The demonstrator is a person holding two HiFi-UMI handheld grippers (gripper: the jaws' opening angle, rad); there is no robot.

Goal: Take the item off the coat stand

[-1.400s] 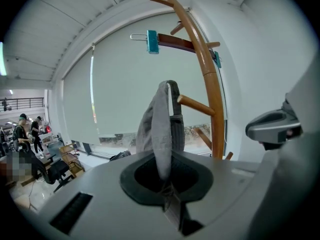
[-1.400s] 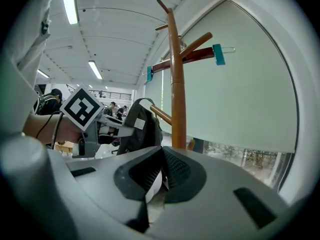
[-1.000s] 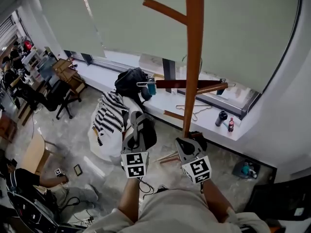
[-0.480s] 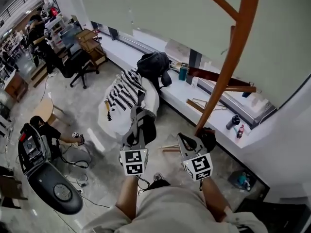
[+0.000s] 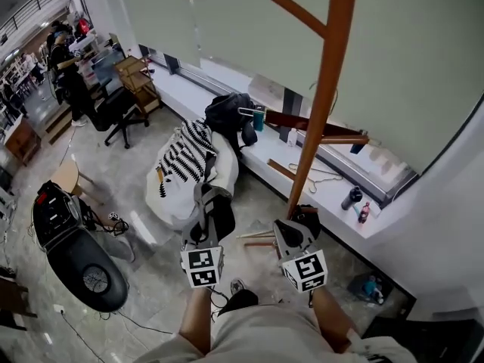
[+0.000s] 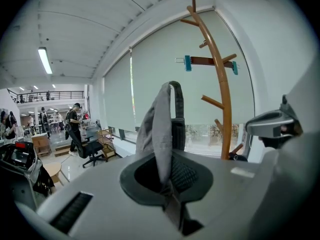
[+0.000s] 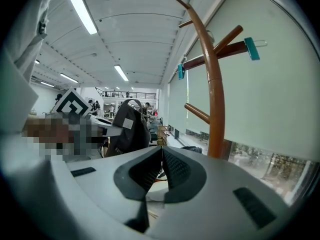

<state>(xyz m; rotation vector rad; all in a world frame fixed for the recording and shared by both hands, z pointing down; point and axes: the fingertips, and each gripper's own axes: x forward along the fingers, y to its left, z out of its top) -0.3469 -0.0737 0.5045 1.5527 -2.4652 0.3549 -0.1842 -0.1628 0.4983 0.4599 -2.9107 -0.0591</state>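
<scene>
I see an orange-brown wooden coat stand [image 5: 318, 119] on the right, carrying a dark brown hanger [image 5: 291, 121] with a teal clip [image 5: 259, 118]. My left claw [image 6: 167, 176] pinches a grey strap [image 6: 159, 129]. On the far left lie a black-and-white striped garment [image 5: 184, 151] and a black bag [image 5: 227, 112].

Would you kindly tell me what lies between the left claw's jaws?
A grey bag strap, pinched there by the shut left claw, as the left gripper view shows.
</scene>
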